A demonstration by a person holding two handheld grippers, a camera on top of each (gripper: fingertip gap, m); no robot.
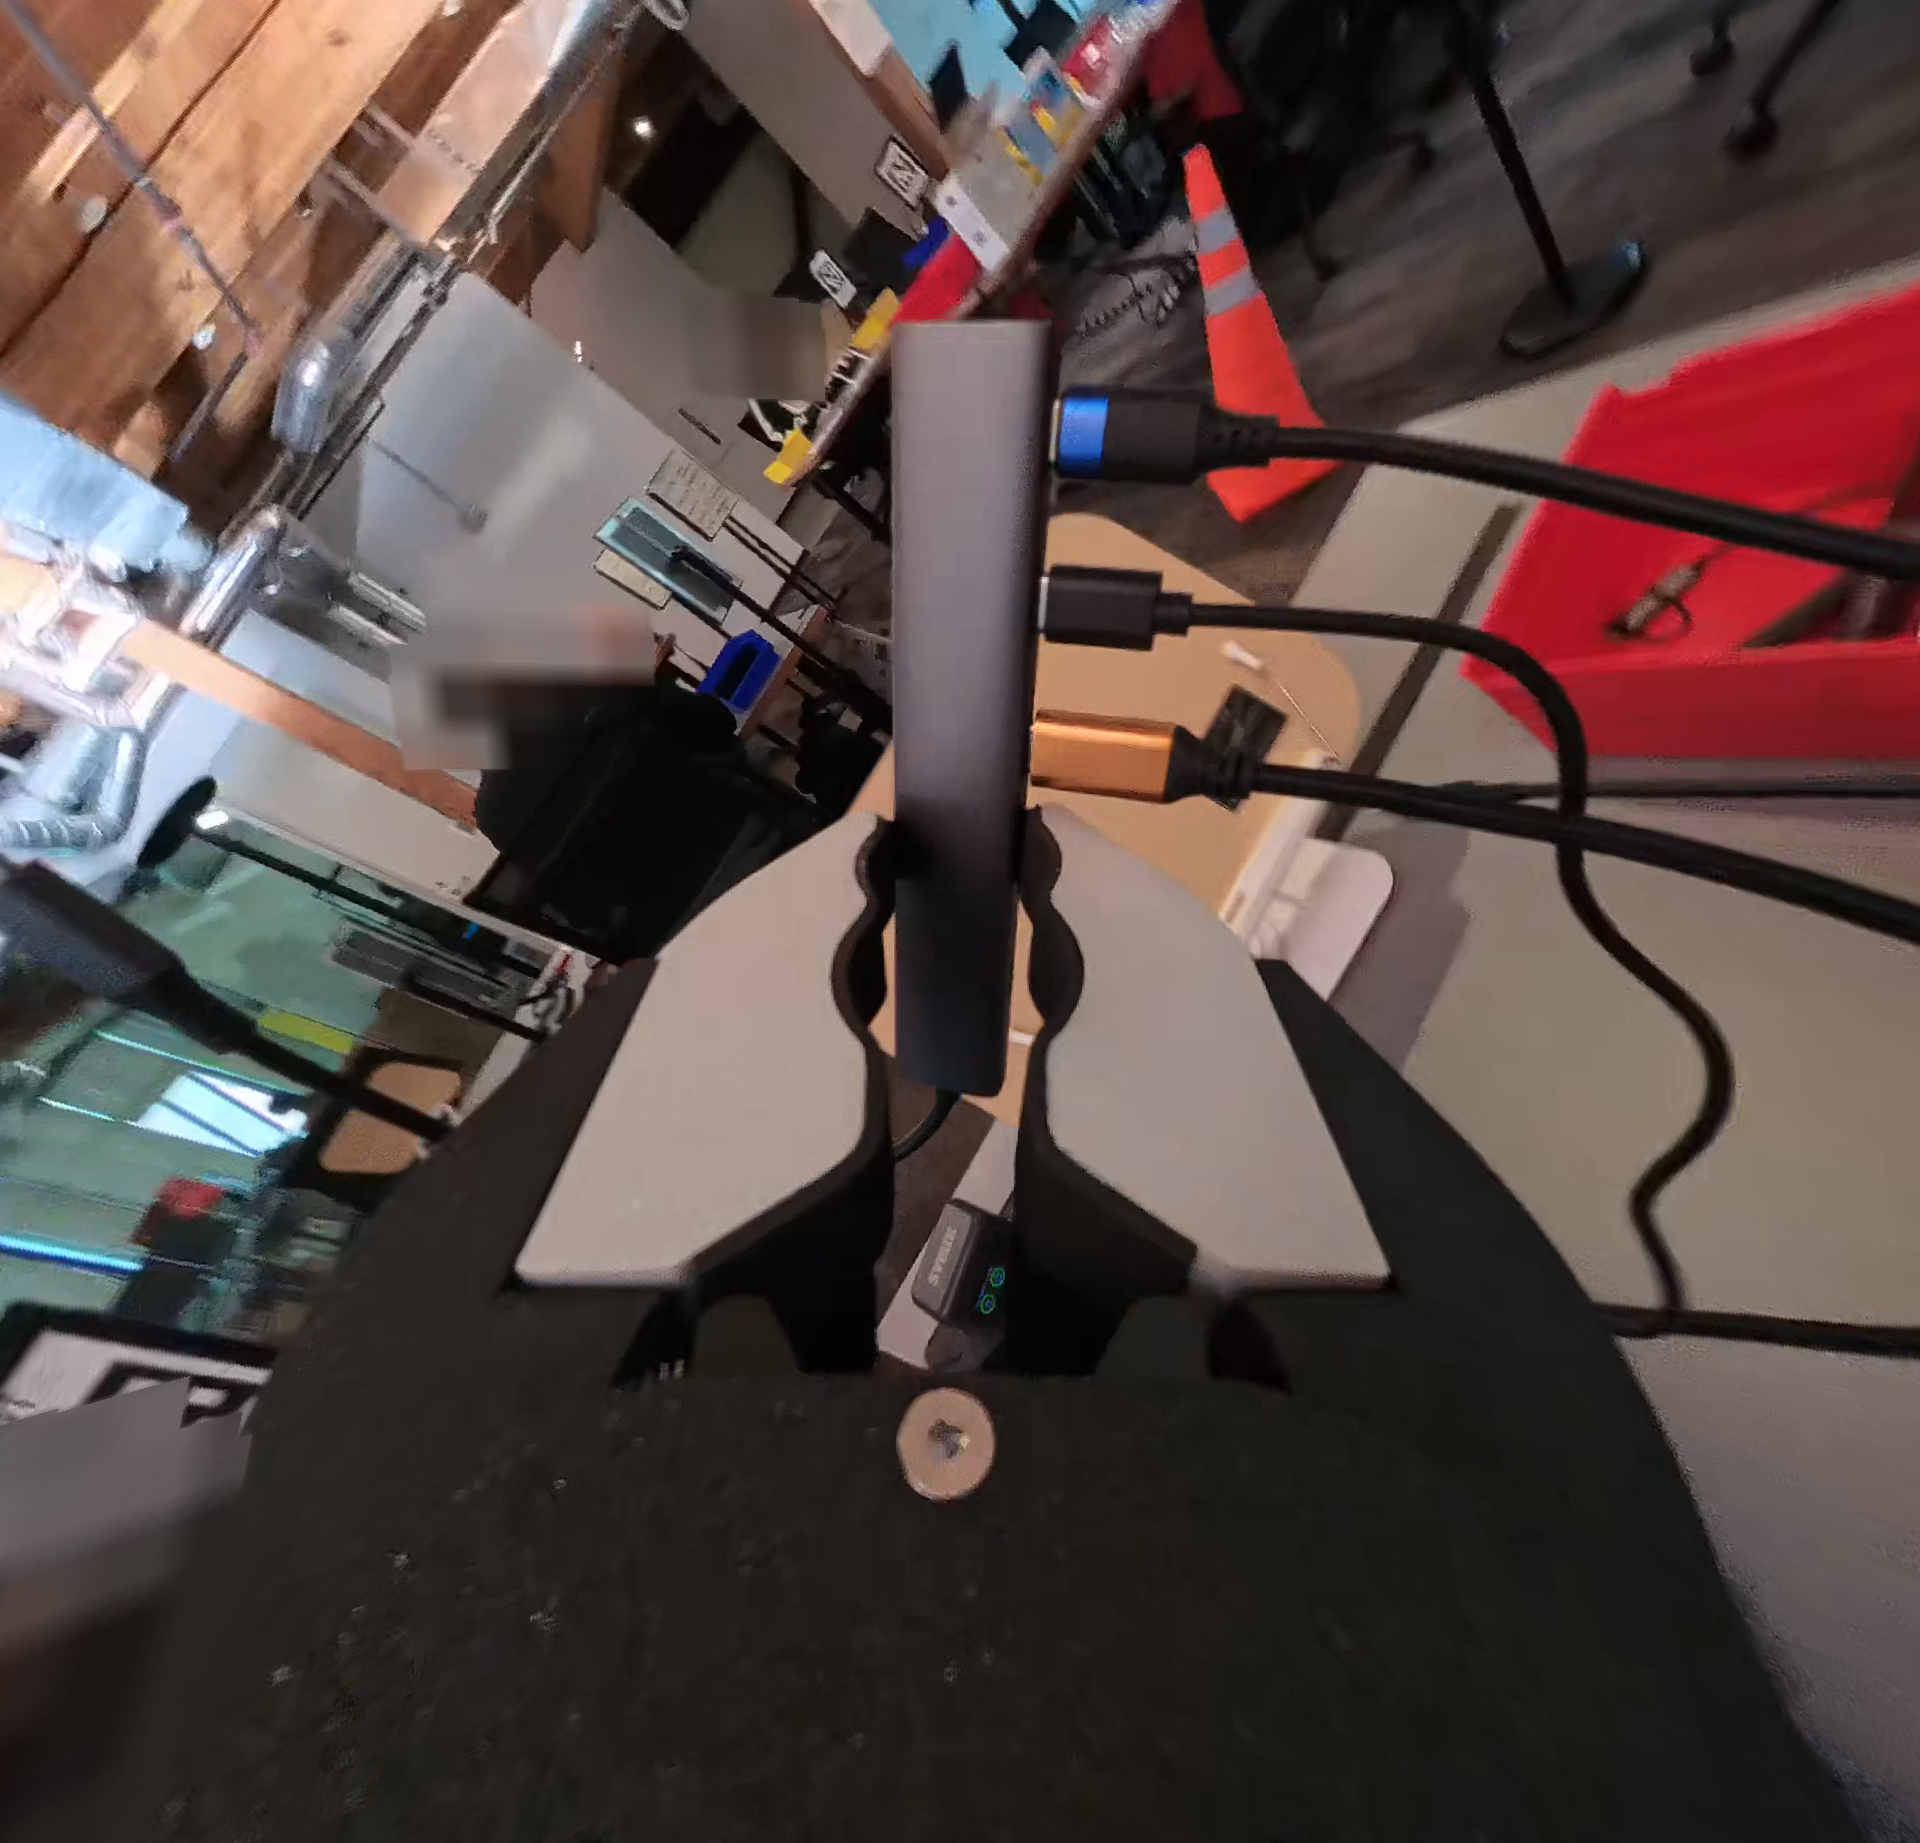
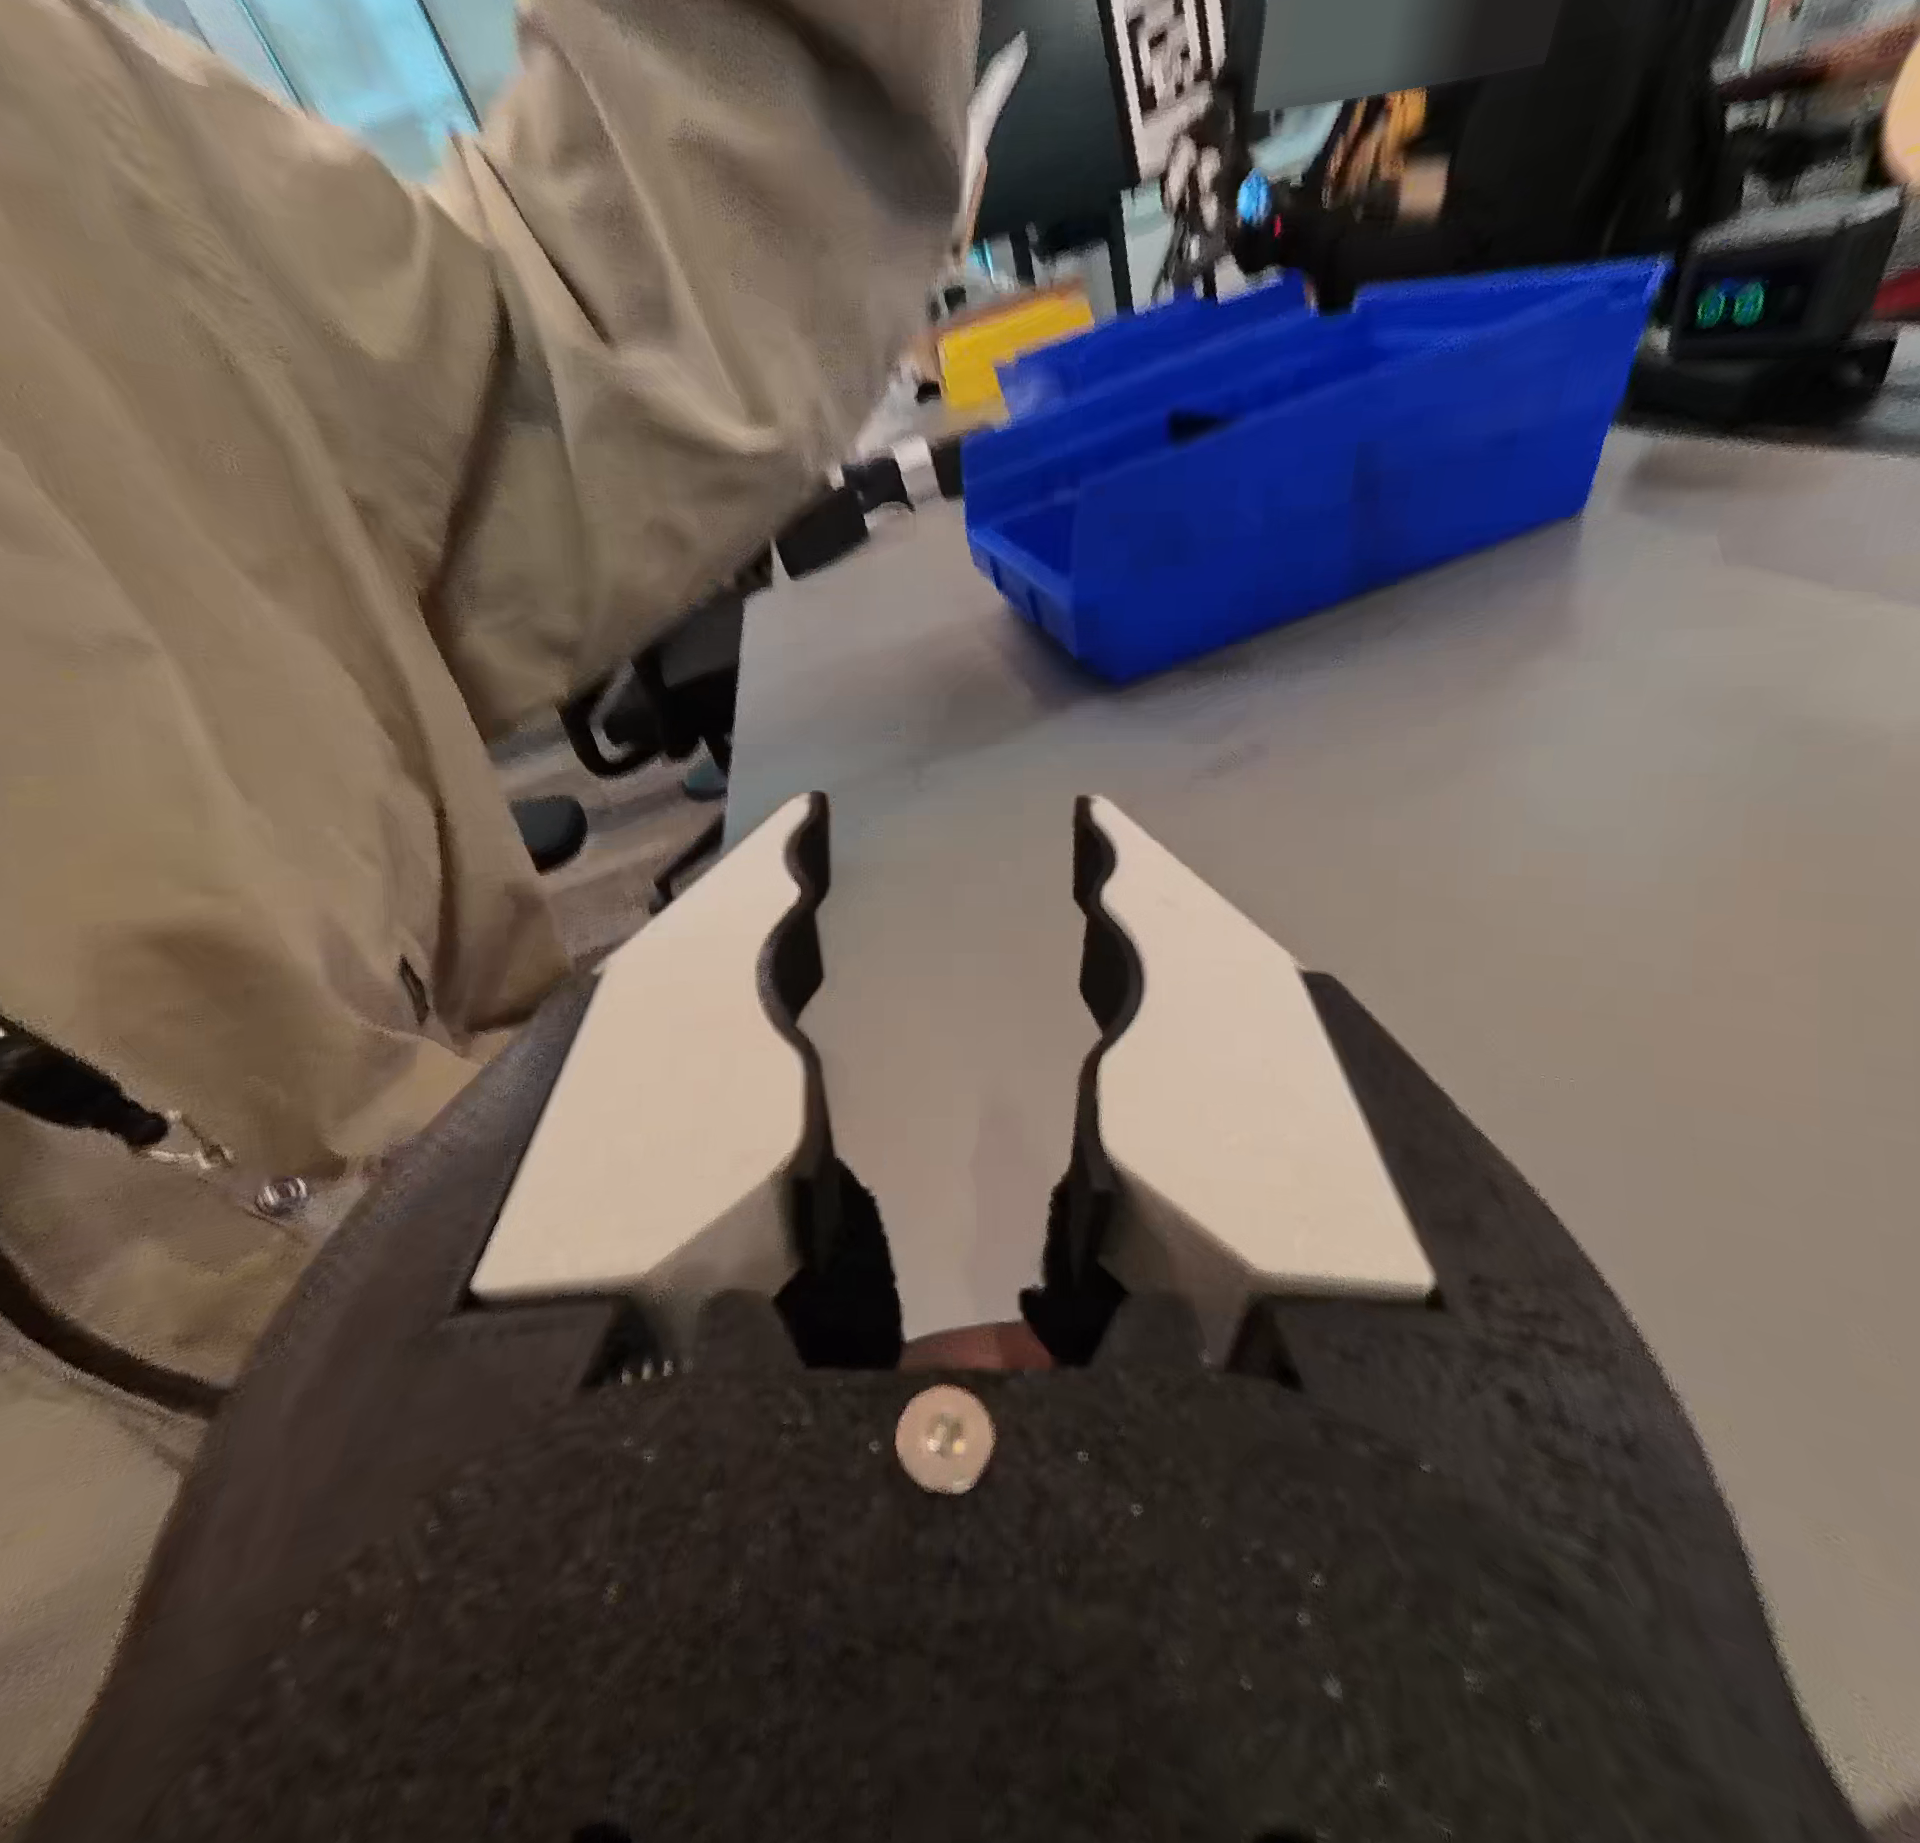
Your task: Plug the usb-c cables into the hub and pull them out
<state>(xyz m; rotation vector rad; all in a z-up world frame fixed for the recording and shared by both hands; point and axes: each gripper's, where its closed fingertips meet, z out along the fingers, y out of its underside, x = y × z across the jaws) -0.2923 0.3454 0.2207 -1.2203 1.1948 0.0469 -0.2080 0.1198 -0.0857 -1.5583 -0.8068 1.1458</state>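
Hub braced, three plugs seated.
My left gripper point(image 1: 951, 837) clamps the hub point(image 1: 961, 650); my right gripper point(image 2: 951, 827), jaws apart and empty, should pull each plug straight outward.

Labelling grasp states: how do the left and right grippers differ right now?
1. The left gripper is shut on the grey hub; the right gripper holds nothing.
2. The left's fingers pinch the hub's lower part; the right's fingers stand apart with bare table between them.
3. The left is lifted, with three cables plugged into the hub's side; the right points across the table toward a blue bin.
Shared: same pale scalloped fingers on black bodies.
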